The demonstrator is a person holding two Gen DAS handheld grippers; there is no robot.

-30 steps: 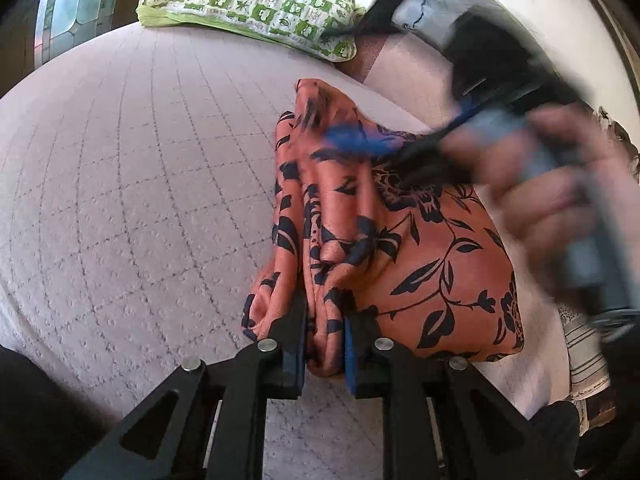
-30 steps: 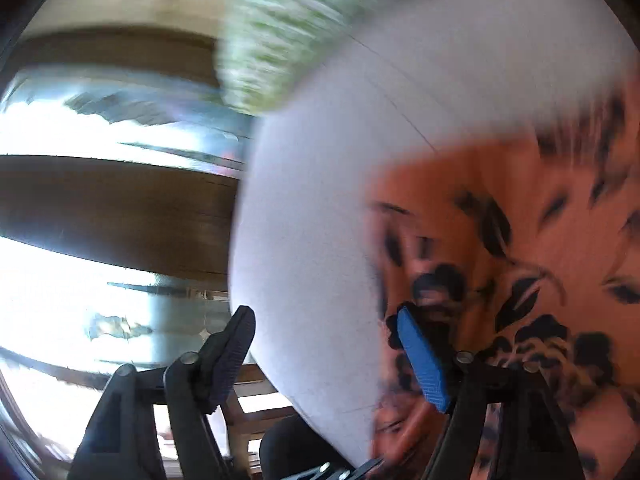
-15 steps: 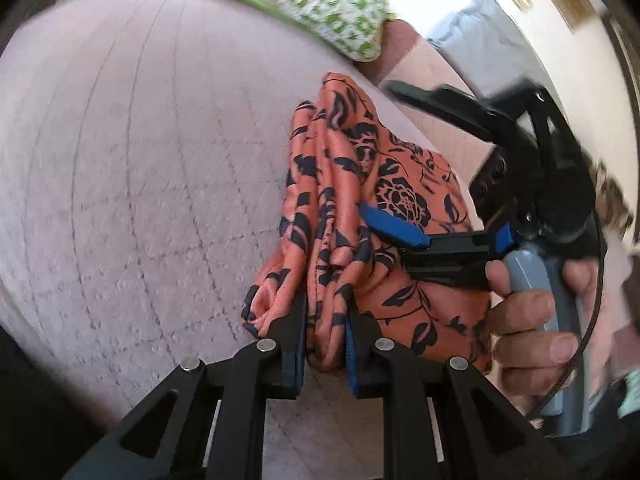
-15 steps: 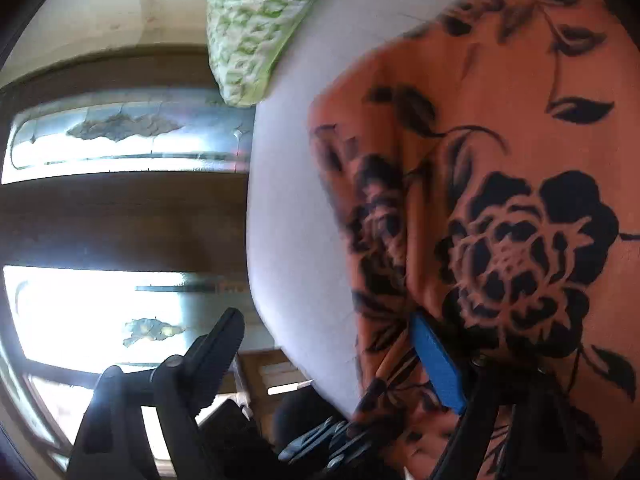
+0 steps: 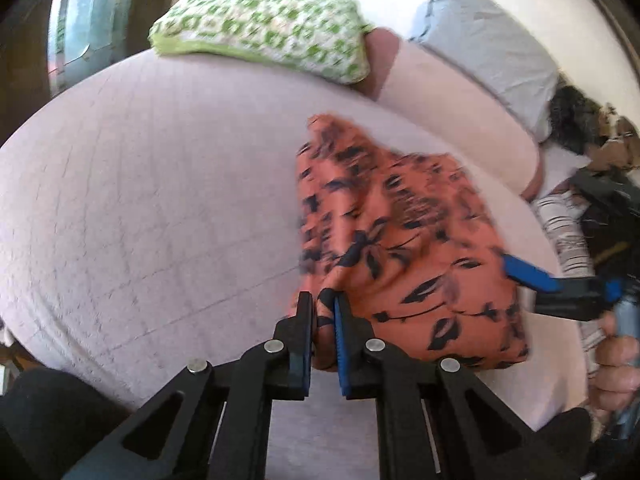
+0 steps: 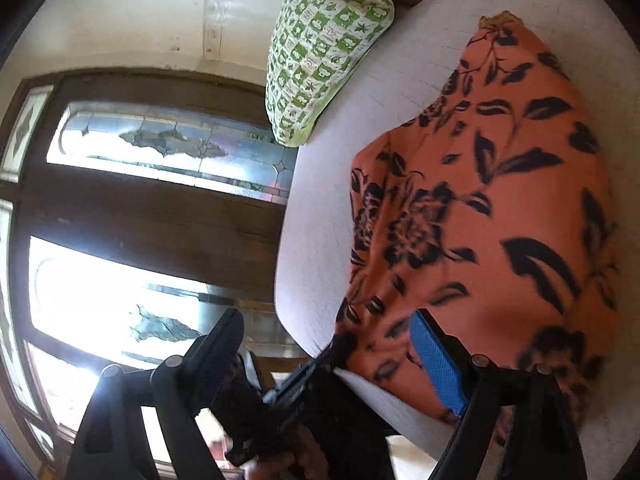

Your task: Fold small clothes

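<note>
1. An orange garment with a black flower print (image 5: 404,248) lies bunched on a pale quilted bed (image 5: 152,208), toward its near right part.
2. The left gripper (image 5: 323,320) points down at the garment's near corner; its jaws are closing, and a pinch of the orange cloth is caught between the two pads.
3. The right gripper (image 6: 326,354) is held sideways beside the garment's right edge, its jaws wide apart and gripping nothing; one blue pad (image 6: 436,364) sits over the cloth edge, the other hangs off the bed's side.
4. A hand (image 5: 614,364) grips the right tool's handle at the far right of the left view.
5. A green-and-white checked pillow (image 5: 264,32) rests at the head of the bed, well apart from the garment, with a grey pillow (image 5: 488,48) beside it.
6. Patterned glass window panes (image 6: 152,140) in dark frames stand beyond the bed's edge.
</note>
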